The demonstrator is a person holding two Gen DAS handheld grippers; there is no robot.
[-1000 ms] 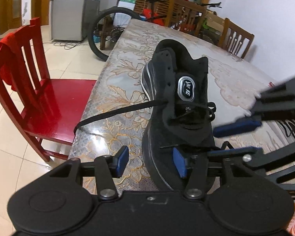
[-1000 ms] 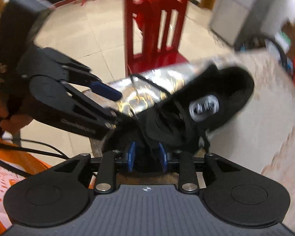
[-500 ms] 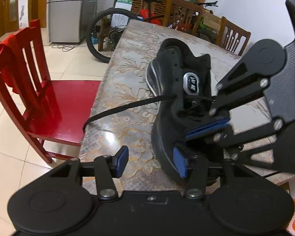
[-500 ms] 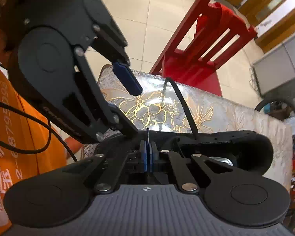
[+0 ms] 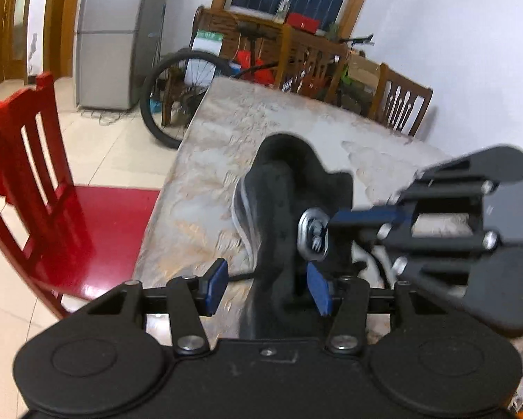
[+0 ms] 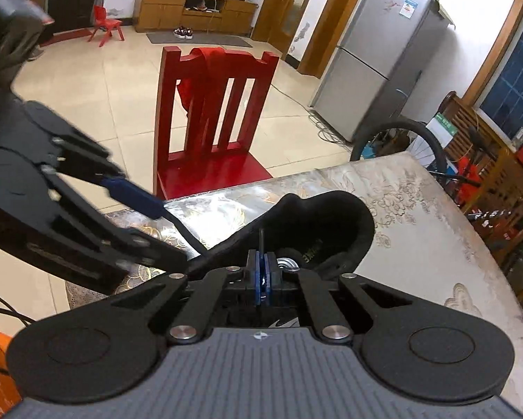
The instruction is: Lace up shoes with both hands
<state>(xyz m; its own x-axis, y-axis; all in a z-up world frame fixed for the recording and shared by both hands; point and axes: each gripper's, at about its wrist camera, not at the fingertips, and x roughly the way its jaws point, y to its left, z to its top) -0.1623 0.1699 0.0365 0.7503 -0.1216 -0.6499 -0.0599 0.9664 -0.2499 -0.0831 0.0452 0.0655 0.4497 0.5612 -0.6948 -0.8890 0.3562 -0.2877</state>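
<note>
Left claw (image 5: pixel 266 288) in left wrist view: blue pads partly apart, jaws just closed a little. Black shoe (image 5: pixel 282 216) sits between pads, side wall touching neither that I can see. Lace (image 5: pixel 240 276) runs just beside left pad. Right claw (image 5: pixel 334 218) comes in from right, over shoe tongue.

Right claw (image 6: pixel 262 281) in right wrist view: pads pressed together on thin black lace end (image 6: pixel 261 239) sticking up. Shoe (image 6: pixel 331 223) lies on flowery table (image 6: pixel 418 230) just past pads. Left claw (image 6: pixel 163 230) off to left, one pad touching lace (image 6: pixel 188 234).
</note>
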